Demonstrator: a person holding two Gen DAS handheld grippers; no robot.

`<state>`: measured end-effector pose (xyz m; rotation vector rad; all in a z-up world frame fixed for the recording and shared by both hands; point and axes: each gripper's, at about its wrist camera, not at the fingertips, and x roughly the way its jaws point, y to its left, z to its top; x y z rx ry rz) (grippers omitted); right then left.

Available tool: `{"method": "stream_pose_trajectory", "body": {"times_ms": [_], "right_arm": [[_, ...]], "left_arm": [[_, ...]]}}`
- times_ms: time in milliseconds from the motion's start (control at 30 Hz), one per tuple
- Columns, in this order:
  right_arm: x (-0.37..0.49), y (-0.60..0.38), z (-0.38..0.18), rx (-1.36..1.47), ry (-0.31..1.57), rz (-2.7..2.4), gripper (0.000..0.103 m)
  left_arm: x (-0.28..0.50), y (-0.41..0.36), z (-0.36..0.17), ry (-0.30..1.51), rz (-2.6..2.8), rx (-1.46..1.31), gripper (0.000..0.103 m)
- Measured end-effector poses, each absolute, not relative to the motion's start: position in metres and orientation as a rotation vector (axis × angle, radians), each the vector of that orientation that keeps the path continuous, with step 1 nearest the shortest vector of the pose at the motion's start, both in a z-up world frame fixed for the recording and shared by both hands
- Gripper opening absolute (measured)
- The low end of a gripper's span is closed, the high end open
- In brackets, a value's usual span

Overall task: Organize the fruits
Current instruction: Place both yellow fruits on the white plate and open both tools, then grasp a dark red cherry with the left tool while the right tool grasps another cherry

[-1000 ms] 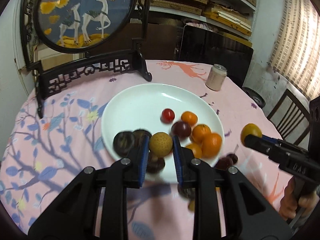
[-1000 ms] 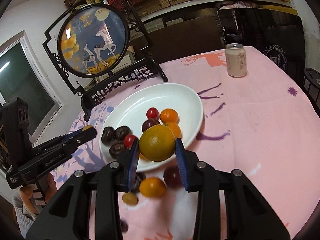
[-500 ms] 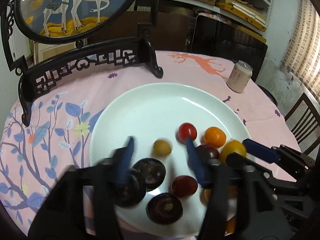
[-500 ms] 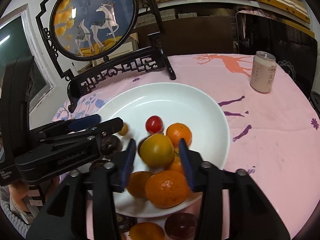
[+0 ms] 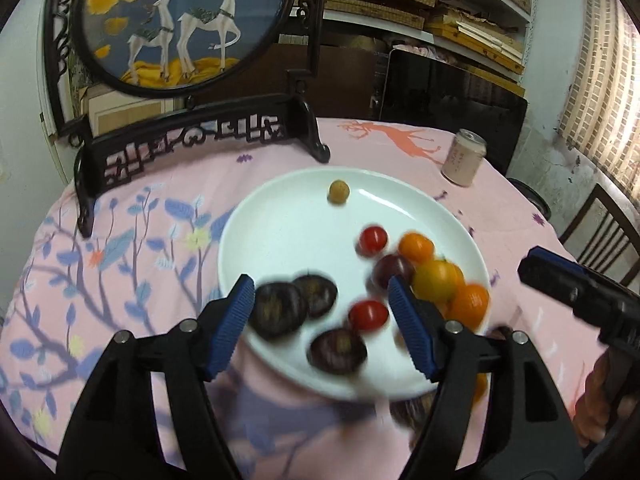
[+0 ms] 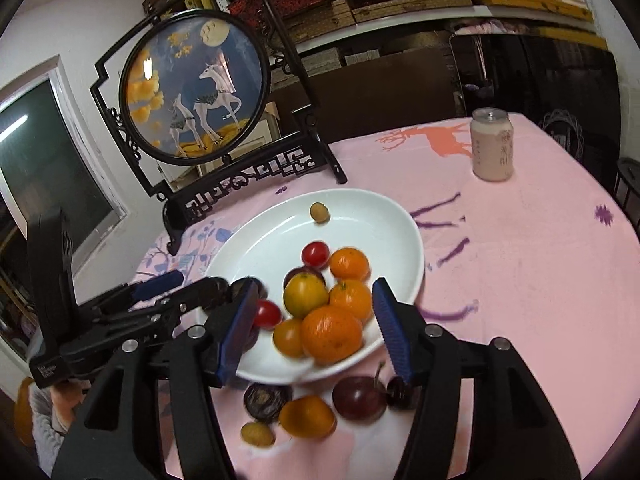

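Left wrist view: left gripper [image 5: 322,322] hangs over the near edge of the white plate [image 5: 288,232]; its jaws have just been opening and stand wide, gripping nothing
Between the left pads: three dark plums [image 5: 276,310] and a red cherry tomato [image 5: 368,315] lie on the plate, untouched
Small tan fruit: a longan [image 5: 338,192] sits alone at the far side of the plate
Right wrist view: right gripper [image 6: 314,326] has jaws that have just been opening, moderately apart, with nothing pressed between them
Yellow-orange fruit: yellow fruit [image 6: 305,295] rests on the plate among the oranges [image 6: 331,334], apart from both pads
Off the plate: a dark plum [image 6: 267,402], an orange fruit [image 6: 307,416] and a purple plum [image 6: 359,398] lie on the pink tablecloth [image 6: 520,280] just beside the near rim
Far right of table: can [image 6: 491,150] stands upright
Behind the plate: round deer screen [image 6: 196,88] on a black stand
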<state>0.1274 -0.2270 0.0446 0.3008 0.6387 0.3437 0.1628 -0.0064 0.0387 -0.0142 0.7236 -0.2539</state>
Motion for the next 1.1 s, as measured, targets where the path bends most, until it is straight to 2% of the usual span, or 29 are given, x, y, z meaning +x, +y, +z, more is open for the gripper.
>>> {"method": "stream_pose_trajectory", "body": {"times_ms": [100, 333, 400, 433, 700, 1000, 1033, 1100], "right_arm": [[0.115, -0.236, 0.039, 0.346, 0.645, 0.339, 0.069], [0.087, -0.262, 0.031, 0.440, 0.638, 0.297, 0.073], [0.082, -0.267, 0.031, 0.451, 0.627, 0.288, 0.087], [0.079, -0.268, 0.032, 0.452, 0.616, 0.281, 0.089], [0.077, -0.269, 0.034, 0.440, 0.612, 0.293, 0.090], [0.079, -0.269, 0.032, 0.446, 0.629, 0.280, 0.090], [0.080, -0.268, 0.032, 0.447, 0.632, 0.281, 0.090], [0.079, -0.268, 0.032, 0.447, 0.633, 0.280, 0.090]], "left_arm": [[0.134, -0.004, 0.031, 0.732, -0.271, -0.007, 0.072], [0.074, -0.033, 0.008, 0.729, -0.306, 0.163, 0.083], [0.063, -0.042, 0.004, 0.722, -0.320, 0.199, 0.084], [0.059, -0.044, 0.002, 0.727, -0.338, 0.208, 0.084], [0.011, -0.046, -0.005, 0.733, -0.448, 0.230, 0.084], [0.014, -0.061, -0.020, 0.796, -0.486, 0.263, 0.084], [0.015, -0.061, -0.021, 0.805, -0.484, 0.259, 0.082], [0.020, -0.063, -0.025, 0.832, -0.487, 0.251, 0.070]]}}
